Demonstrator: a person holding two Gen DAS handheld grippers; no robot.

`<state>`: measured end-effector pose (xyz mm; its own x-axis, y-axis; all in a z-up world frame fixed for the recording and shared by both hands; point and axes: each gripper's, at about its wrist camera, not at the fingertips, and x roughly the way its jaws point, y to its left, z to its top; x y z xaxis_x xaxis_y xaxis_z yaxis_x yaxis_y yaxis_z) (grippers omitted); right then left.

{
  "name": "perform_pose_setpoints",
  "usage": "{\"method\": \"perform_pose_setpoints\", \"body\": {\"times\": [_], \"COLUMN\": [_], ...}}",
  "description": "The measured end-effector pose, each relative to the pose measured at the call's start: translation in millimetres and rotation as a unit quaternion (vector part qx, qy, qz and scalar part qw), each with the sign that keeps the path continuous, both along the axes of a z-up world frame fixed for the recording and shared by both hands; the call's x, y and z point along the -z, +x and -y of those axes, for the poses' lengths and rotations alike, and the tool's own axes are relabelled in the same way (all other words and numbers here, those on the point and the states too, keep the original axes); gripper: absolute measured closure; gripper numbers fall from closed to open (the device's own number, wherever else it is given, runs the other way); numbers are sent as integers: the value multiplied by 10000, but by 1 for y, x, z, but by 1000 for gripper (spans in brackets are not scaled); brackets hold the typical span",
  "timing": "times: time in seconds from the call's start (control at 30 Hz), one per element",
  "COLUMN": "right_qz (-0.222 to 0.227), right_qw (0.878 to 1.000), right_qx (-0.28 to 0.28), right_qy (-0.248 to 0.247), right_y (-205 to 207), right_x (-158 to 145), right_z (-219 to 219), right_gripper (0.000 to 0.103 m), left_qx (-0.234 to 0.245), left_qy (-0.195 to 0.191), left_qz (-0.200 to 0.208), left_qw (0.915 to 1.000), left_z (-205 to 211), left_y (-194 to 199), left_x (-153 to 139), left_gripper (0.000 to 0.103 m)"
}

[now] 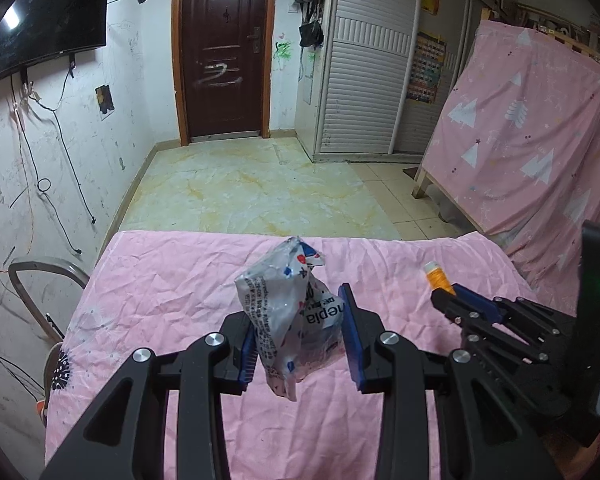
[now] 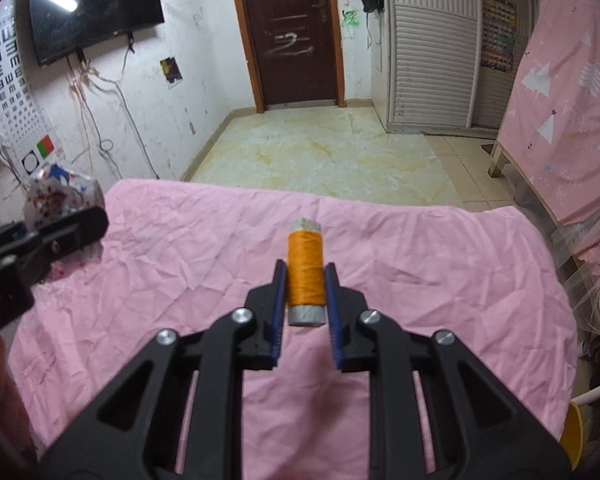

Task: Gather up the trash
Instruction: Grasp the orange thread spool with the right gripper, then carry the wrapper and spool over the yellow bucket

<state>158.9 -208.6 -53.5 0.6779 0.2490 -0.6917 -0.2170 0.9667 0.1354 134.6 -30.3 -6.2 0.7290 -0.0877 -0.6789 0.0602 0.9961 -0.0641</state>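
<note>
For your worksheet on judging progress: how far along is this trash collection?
Done: both pieces are picked up, and nothing else lies on the pink sheet. In hand: the left gripper is shut on the crumpled plastic wrapper; the right gripper is shut on the orange thread spool. Left: dropping both in a bin, and none is in view.

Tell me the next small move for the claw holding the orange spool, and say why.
Probably lift it a little higher. The right claw is shut on the orange thread spool, just above the pink sheet. The left claw holds the crumpled wrapper close by, and no bin is in view.
</note>
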Motion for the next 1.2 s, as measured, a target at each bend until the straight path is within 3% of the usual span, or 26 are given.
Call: {"method": "perform_pose_setpoints", "body": {"times": [0.33, 0.73, 1.03, 1.2], "right_qz": [465, 802, 966, 975], "right_qw": [9965, 9862, 9764, 9707], "right_qx": [603, 1304, 1819, 2092], "right_qy": [359, 633, 657, 666], "right_y": [-51, -108, -158, -181], "right_x": [-33, -43, -40, -35], "right_z": [74, 159, 216, 242], "right_gripper": [85, 85, 85, 85], "left_qx": [430, 1134, 1735, 2202], "left_qy": [102, 258, 274, 71], "left_qz": [146, 171, 56, -60], "left_qw": [9989, 9931, 9844, 9754], "left_z": [53, 142, 207, 241], "left_y": [-28, -57, -76, -90], "left_x": [-14, -16, -9, -3], "left_gripper": [77, 77, 77, 77]}}
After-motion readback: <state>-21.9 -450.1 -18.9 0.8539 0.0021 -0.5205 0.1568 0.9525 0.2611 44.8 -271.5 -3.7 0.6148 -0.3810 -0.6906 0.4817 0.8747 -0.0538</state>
